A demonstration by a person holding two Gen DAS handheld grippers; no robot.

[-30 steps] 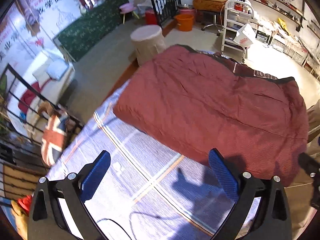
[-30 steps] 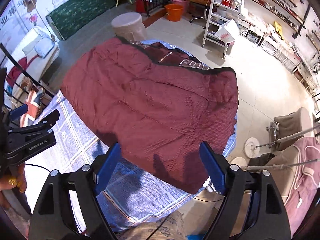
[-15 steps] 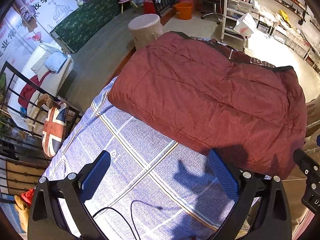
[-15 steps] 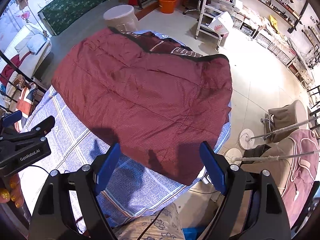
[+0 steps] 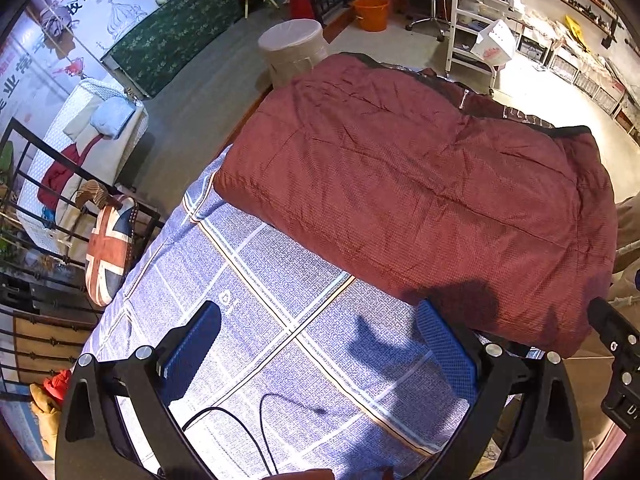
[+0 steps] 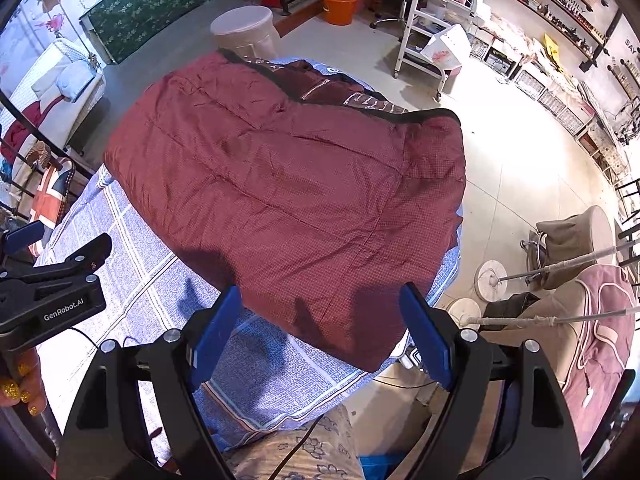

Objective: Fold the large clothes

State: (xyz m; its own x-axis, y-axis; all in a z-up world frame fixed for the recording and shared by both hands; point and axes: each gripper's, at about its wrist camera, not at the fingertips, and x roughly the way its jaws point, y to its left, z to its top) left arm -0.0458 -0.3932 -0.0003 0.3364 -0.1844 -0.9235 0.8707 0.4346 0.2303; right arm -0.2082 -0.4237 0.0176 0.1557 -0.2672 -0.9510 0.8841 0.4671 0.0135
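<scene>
With both jaws spread and empty, the left hand-held gripper [image 5: 320, 344] and right hand-held gripper [image 6: 320, 332] are hovering over the maroon quilted coat [image 6: 288, 184] lying folded on the blue-checked bench [image 5: 280, 320], so pinching its near hem evenly should be keeping the next fold square.

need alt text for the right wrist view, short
A folded dark red padded garment lies on a blue checked sheet, its near corner hanging off the edge. The open right hand-held gripper hovers over that edge, holding nothing; the left hand-held gripper shows at left.
</scene>
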